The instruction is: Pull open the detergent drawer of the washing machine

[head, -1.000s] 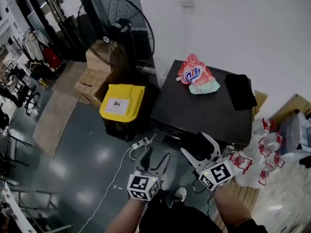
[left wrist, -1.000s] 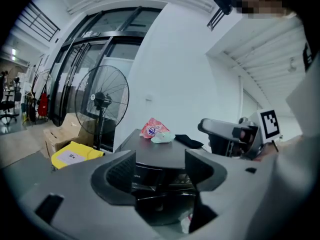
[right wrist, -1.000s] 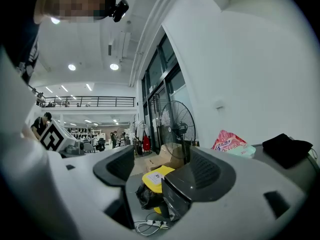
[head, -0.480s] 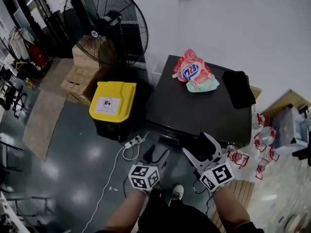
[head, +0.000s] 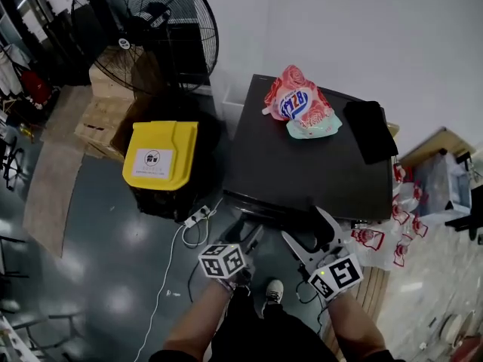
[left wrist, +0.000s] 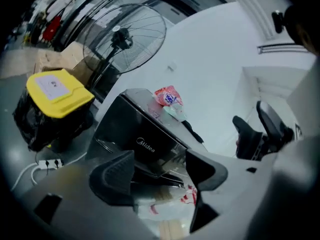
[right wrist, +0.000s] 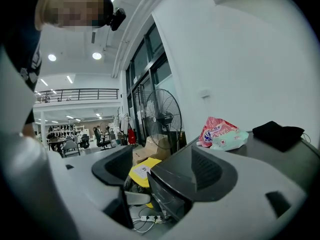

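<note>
A yellow-lidded bin [head: 155, 155] is sitting with a black fan [head: 151, 29] standing behind it and a power strip [head: 198, 216] lying beside it

Left gripper [head: 245, 232] nearer the washing machine's [head: 302, 164] front edge than a second ago, marker cube [head: 224, 260] newly tilted.

1. The left tool [head: 247, 234] is held low in front of the person and points forward and slightly down. Its marker cube [head: 224, 261] sits tilted above the wrist.
2. In the left gripper view, its jaws stand wide apart and the pads [left wrist: 114, 174] press on nothing.
3. The right tool [head: 308, 228] is just beside it, close to level, and reaches a little farther forward.
4. In the right gripper view, its jaws are also spread.
5. The left forearm [head: 192, 326] and right forearm [head: 351, 326] rise from the bottom edge of the head view.
</note>
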Action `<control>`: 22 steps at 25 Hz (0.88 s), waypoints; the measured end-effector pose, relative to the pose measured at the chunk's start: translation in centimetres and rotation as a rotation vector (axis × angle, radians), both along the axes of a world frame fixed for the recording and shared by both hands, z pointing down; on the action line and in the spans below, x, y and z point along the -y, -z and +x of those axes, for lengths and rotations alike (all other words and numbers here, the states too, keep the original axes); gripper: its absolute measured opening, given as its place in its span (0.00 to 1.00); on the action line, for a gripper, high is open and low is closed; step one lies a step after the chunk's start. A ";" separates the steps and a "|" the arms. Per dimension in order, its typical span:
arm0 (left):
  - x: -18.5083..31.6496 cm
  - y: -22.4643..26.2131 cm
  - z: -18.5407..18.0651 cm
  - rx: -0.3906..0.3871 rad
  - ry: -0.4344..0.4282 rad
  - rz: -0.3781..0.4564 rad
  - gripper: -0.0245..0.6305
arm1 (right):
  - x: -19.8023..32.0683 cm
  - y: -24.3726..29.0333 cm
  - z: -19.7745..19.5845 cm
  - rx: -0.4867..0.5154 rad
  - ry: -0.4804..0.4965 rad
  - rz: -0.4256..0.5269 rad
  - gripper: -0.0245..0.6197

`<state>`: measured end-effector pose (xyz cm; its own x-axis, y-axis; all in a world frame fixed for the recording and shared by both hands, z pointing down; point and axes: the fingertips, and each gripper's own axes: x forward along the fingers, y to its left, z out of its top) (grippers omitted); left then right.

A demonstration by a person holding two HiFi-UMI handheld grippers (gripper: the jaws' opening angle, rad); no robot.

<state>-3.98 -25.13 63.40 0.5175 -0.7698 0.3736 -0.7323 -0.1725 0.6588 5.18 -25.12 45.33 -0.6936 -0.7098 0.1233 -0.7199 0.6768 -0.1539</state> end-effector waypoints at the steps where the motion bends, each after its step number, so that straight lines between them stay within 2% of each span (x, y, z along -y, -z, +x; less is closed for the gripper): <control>1: 0.4 -0.5 -0.1 -0.041 0.008 -0.016 0.49 | 0.2 -0.3 -0.1 0.000 -0.005 -0.007 0.62; 6: 2.2 -2.3 -0.3 -0.200 0.027 -0.062 0.51 | 1.2 -2.0 -1.1 -0.007 -0.011 -0.035 0.64; 10: 3.4 -3.4 -0.3 -0.286 0.032 -0.093 0.52 | 2.1 -3.0 -1.8 -0.004 -0.025 -0.055 0.64; 15: 4.4 -3.2 0.6 -0.490 0.040 -0.108 0.53 | 3.1 -4.1 -2.5 -0.006 -0.035 -0.074 0.64; 22: 4.8 -3.2 0.0 -0.603 0.057 -0.127 0.53 | 3.5 -5.9 -3.2 -0.005 -0.047 -0.106 0.65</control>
<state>-3.97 -29.94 66.61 0.6257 -0.7709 0.1188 -0.2304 -0.0371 0.9724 1.99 -28.61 51.25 -0.6588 -0.7244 0.2032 -0.7516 0.6220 -0.2194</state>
